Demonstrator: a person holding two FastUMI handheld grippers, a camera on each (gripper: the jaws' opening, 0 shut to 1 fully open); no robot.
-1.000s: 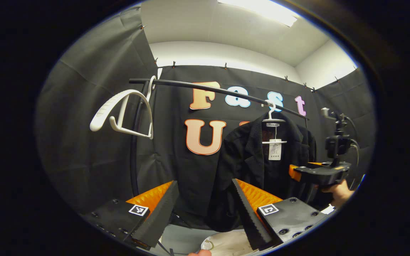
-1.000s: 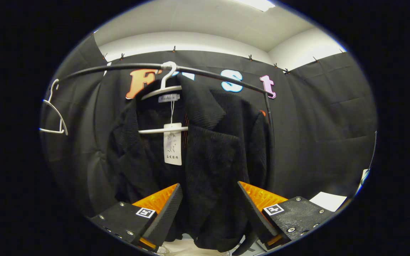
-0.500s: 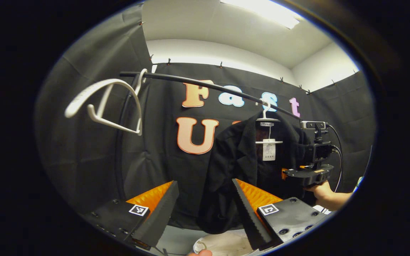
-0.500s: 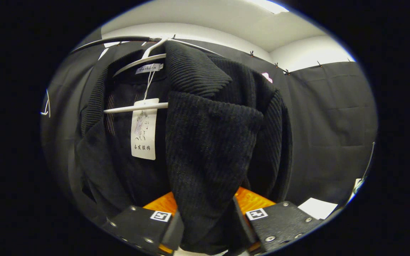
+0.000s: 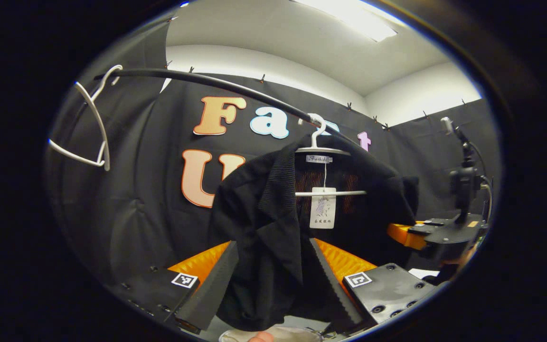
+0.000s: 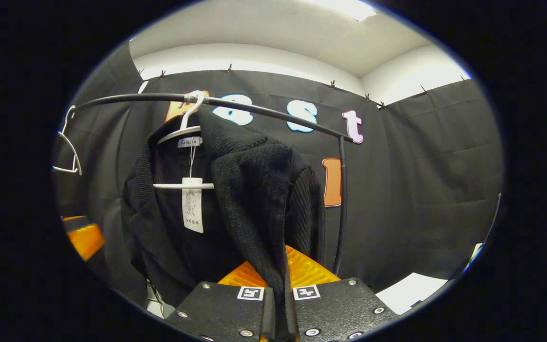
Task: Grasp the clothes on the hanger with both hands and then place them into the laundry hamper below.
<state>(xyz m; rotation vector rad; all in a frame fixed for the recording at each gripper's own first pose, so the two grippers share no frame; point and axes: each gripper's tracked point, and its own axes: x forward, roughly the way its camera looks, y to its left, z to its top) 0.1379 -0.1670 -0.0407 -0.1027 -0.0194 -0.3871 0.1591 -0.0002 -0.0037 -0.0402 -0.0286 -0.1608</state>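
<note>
Right gripper view: right tongs (image 6: 278,304) pinch ribbed black knit jacket (image 6: 249,190); left tongs (image 5: 273,275) wide.

jacket (image 5: 273,228) neck label (image 5: 319,159) reads "fashion" (hang tag (image 5: 322,213) illegible).

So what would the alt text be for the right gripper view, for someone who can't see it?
The right tongs are shut on the front edge of a black jacket, which hangs on a white hanger from a black rail. A paper tag dangles inside the jacket, and an empty white hanger hangs at the rail's far left.
</note>
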